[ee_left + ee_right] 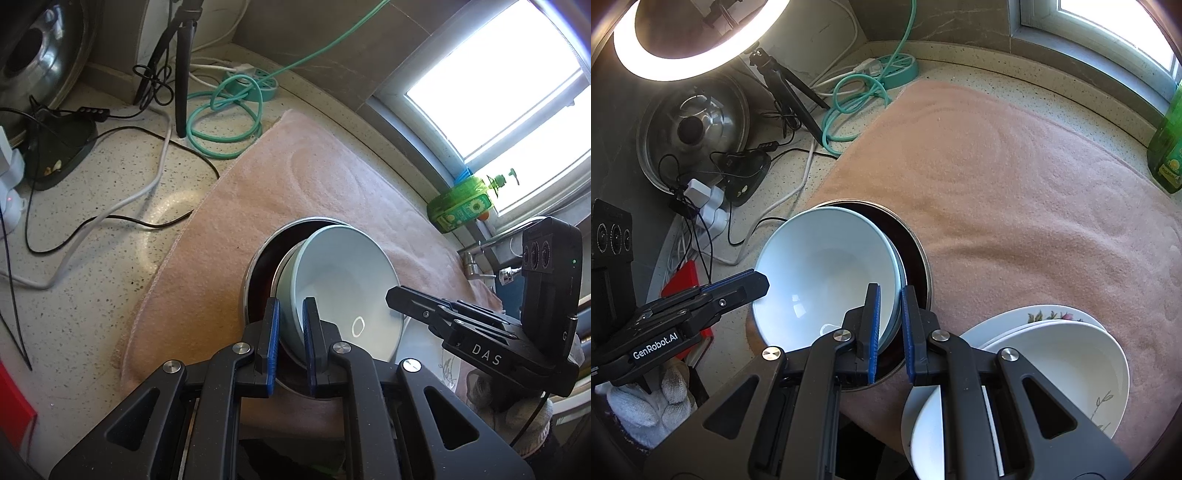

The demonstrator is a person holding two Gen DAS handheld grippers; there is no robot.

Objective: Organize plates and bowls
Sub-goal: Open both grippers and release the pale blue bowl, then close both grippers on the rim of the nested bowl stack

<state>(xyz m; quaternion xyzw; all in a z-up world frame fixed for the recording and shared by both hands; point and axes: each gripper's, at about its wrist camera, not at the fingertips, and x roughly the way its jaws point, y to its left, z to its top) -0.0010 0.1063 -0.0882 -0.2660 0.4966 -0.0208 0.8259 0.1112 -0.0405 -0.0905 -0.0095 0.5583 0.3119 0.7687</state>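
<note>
A speckled kitchen counter (92, 295) is seen under a bright window (498, 92), and a pink towel (1015, 184) is spread over most of it. On the towel one metal pan (916, 251) with a dark inside is seen. Pale blue bowls (820, 266) are nested in the pan and tilted; two rims can be made out, but the full count cannot be told.

Two grippers are seen. The left gripper (291, 328) is closed on one side of the blue bowl rim, with a pad on each face. The right gripper (890, 317) is closed on the opposite side of the same rim.

Just beside the pan, one stack of white dishes (1063, 354) is seen: a flowered plate (1056, 314) below and white bowls on top. The stack is partly hidden by the right gripper.

Near the window one green soap bottle (461, 206) is seen. Away from the towel a teal cable (221, 122) is coiled beside a teal power strip (905, 66). One ring light (694, 40) is lit, one metal lid (694, 129) leans by the wall, and black and white wires are scattered about.
</note>
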